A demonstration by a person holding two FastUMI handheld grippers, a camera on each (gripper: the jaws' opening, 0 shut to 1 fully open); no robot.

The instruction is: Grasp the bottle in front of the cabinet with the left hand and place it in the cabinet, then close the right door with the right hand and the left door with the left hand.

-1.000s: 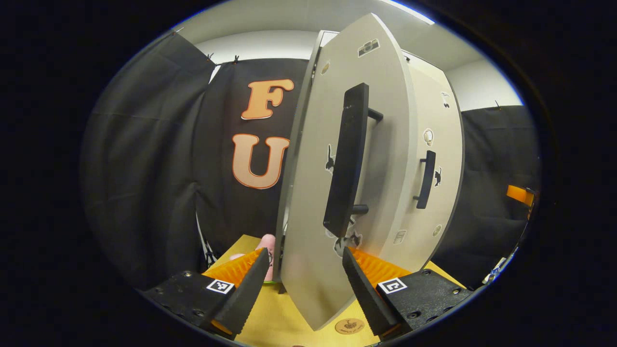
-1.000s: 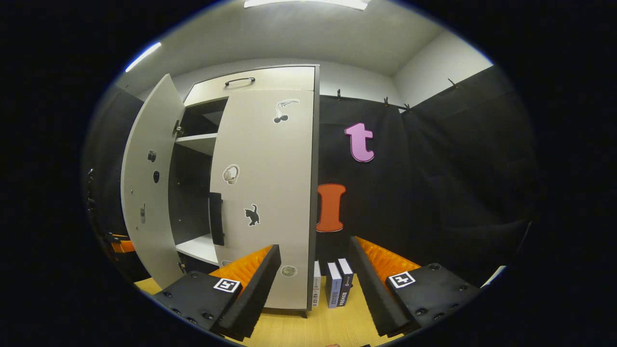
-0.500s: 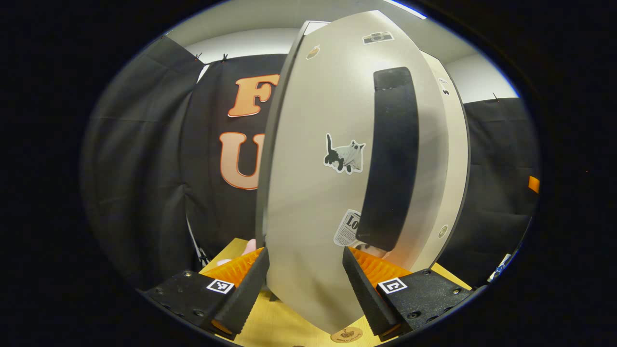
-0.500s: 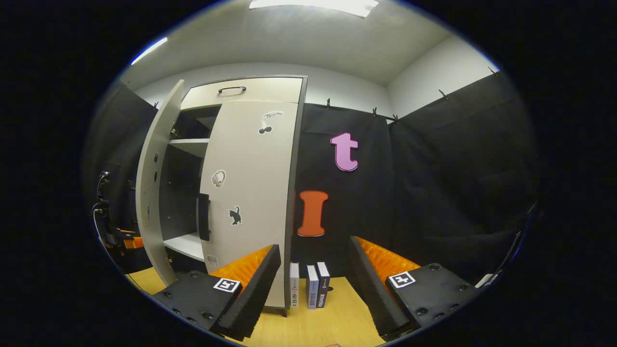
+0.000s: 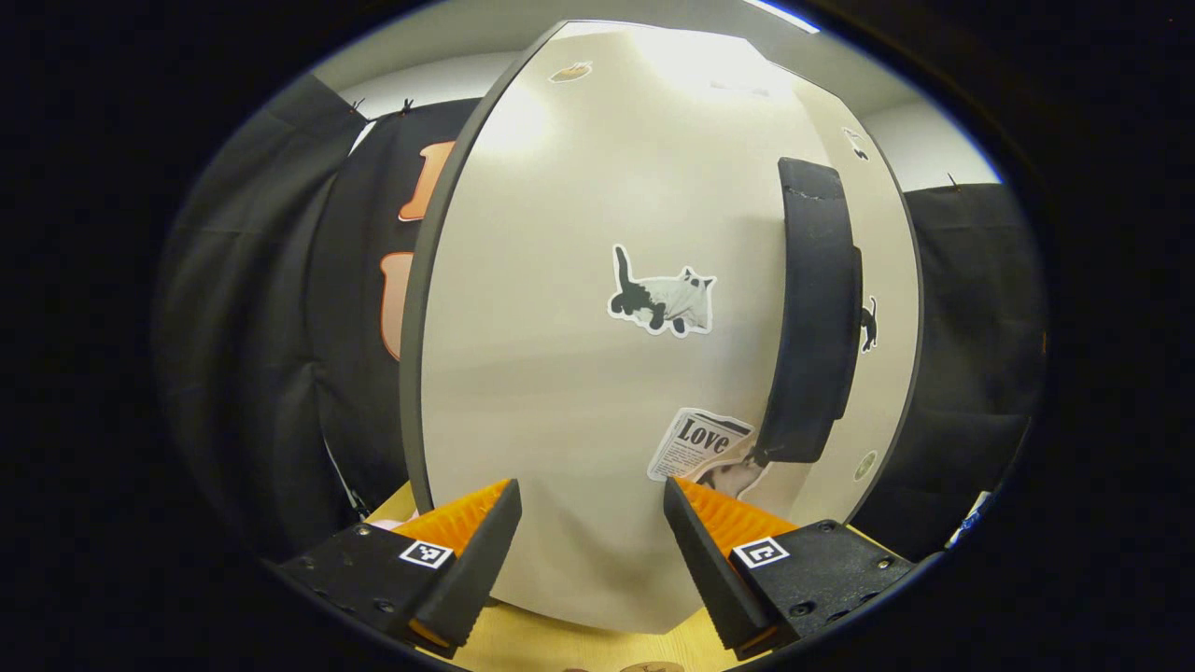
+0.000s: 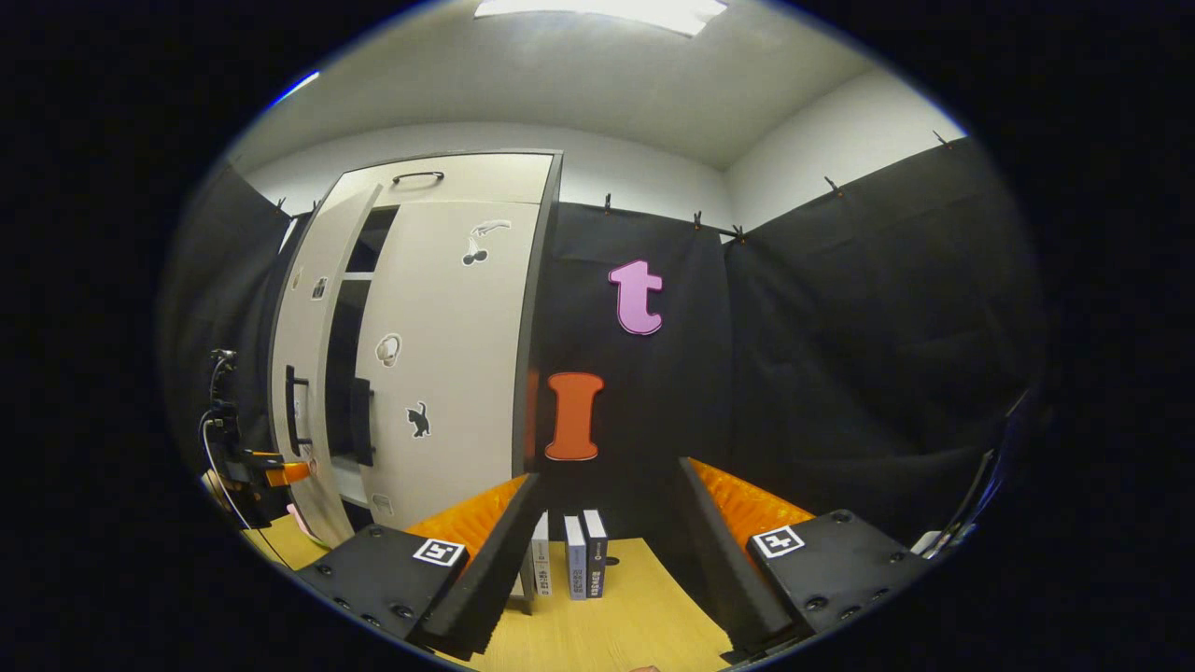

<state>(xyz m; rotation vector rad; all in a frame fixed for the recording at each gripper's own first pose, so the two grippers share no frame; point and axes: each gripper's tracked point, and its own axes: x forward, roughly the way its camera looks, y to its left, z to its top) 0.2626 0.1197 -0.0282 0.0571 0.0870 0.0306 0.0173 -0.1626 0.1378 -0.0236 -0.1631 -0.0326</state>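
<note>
Left door (image 5: 597,392) just ahead of the left gripper (image 5: 590,551), fingers spread wide, not gripping it

The left door (image 5: 579,392) is seen as a smooth, pale laminate-like panel with a soft sheen, a bright glare being carried near its top. Its handle (image 5: 812,308) is rendered matt black with a faintly grainy surface. Flat paper-like stickers, among them a cat sticker (image 5: 665,301), are laid on the panel. The right door (image 6: 448,355) is given the same smooth pale finish. The tabletop (image 6: 616,625) is shown as light wood grain, smooth. The booth wall (image 6: 840,355) is formed of matt black cloth, creased. Glossy covers are suggested on the books (image 6: 579,565)
</note>
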